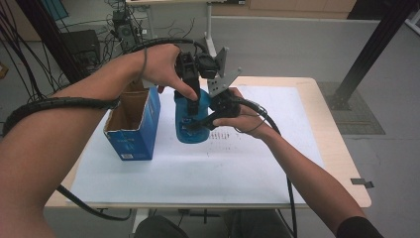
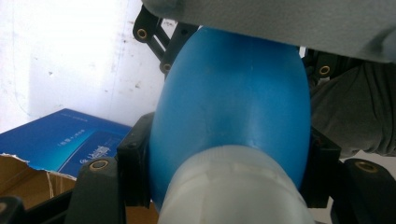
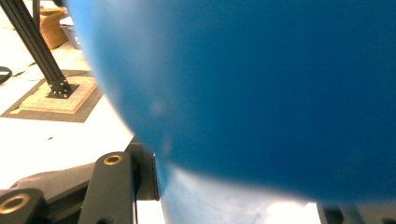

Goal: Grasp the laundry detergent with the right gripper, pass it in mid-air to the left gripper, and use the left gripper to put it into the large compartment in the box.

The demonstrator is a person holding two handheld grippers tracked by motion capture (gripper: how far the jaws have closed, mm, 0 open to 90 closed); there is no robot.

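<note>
Forearms are reaching in from the bottom corners of the high view and meeting just above the middle of the frame, the left hand [image 1: 161,67] arching over from the upper left and the right hand [image 1: 247,119] coming up from the lower right. Both are bearing on a rounded blue plastic bottle [image 1: 190,121] that is standing upright on the white paper sheet [image 1: 198,168] at the frame's centre. In the left gripper view, the left gripper [image 2: 224,172] is clamping the bottle near its whitish neck, one black jaw pressing each flank. In the right gripper view, the right gripper [image 3: 233,186] is closing on the bottle's blue body, which is crowding the lens. Just left of the bottle, an open blue cardboard box [image 1: 133,124] with a torn brown flap is standing on the sheet. Coiled black cable [image 1: 54,106] is trailing across the left forearm.
</note>
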